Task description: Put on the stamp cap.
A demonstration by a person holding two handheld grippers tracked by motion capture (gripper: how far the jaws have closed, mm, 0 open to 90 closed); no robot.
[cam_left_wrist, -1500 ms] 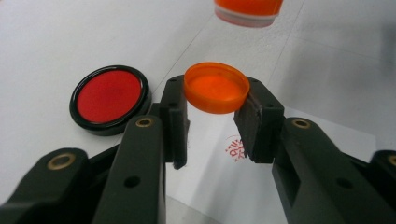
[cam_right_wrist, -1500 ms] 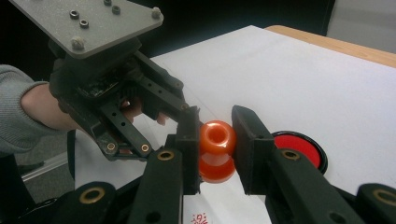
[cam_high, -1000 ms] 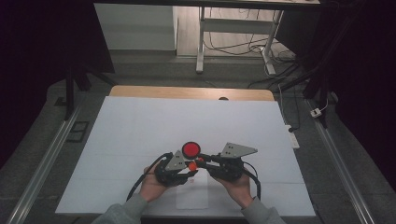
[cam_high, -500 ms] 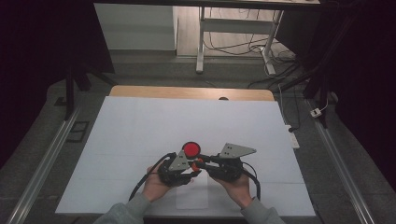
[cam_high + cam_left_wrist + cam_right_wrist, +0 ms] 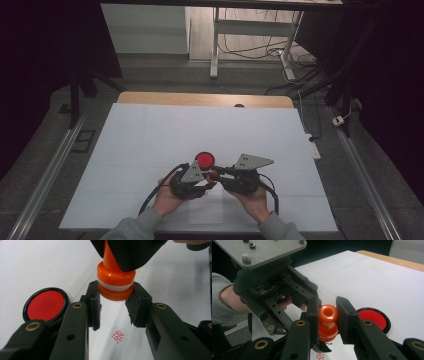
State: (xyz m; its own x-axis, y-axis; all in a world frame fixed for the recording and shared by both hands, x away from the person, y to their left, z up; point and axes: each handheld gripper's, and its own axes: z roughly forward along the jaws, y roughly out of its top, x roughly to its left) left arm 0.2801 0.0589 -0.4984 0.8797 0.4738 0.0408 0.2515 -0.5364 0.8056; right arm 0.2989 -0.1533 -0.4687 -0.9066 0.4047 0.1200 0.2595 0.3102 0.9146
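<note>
An orange stamp (image 5: pixel 115 281) hangs just above the white paper, held between both grippers near the table's front middle (image 5: pixel 211 174). My left gripper (image 5: pixel 115 297) is shut on its wide base, one pad on each side. My right gripper (image 5: pixel 328 312) is shut on the stamp's (image 5: pixel 327 320) upper handle, coming in from the other side. In the high view the left gripper (image 5: pixel 207 178) and right gripper (image 5: pixel 215 173) meet tip to tip. A round red ink pad (image 5: pixel 204 160) in a black rim lies on the paper just beyond them (image 5: pixel 46 305) (image 5: pixel 372 318).
A red stamp print (image 5: pixel 118 336) marks the paper under the stamp, with a fainter one (image 5: pixel 136 341) beside it. A white sheet (image 5: pixel 200 125) covers the table, and a wooden edge (image 5: pixel 200 99) shows at the far side. Metal rails (image 5: pixel 45 175) run along both sides.
</note>
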